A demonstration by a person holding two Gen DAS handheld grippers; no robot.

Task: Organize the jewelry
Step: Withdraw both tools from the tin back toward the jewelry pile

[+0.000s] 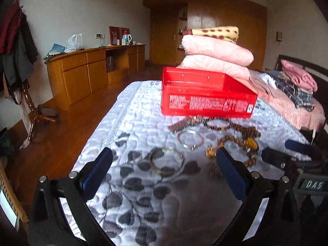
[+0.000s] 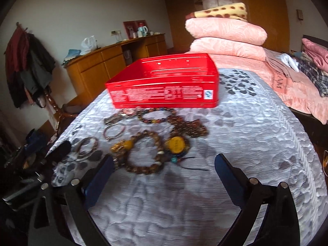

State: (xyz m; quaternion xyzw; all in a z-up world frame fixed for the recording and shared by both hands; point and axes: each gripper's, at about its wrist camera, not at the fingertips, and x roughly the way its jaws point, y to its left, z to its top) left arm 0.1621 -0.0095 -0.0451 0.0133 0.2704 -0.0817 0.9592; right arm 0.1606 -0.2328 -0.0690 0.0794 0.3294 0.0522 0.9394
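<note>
An open red tin box (image 1: 207,94) (image 2: 164,84) stands on a white quilt with grey leaf print. In front of it lies a pile of jewelry: a dark bead bracelet (image 1: 217,123) (image 2: 157,115), thin metal bangles (image 1: 190,139) (image 2: 114,131), a larger bangle (image 1: 166,162) (image 2: 86,145), a brown wooden bead bracelet (image 2: 144,153) with a yellow pendant (image 2: 176,144). My left gripper (image 1: 164,157) is open and empty, hovering over the larger bangle. My right gripper (image 2: 164,164) is open and empty, just short of the wooden bracelet. Each gripper shows at the edge of the other's view.
Folded pink quilts (image 1: 217,55) (image 2: 227,34) and clothes (image 1: 295,86) lie on the bed behind the box. A wooden sideboard (image 1: 92,71) stands along the far wall, a coat stand (image 1: 18,47) at the left. The quilt's left edge (image 1: 98,127) drops to the wooden floor.
</note>
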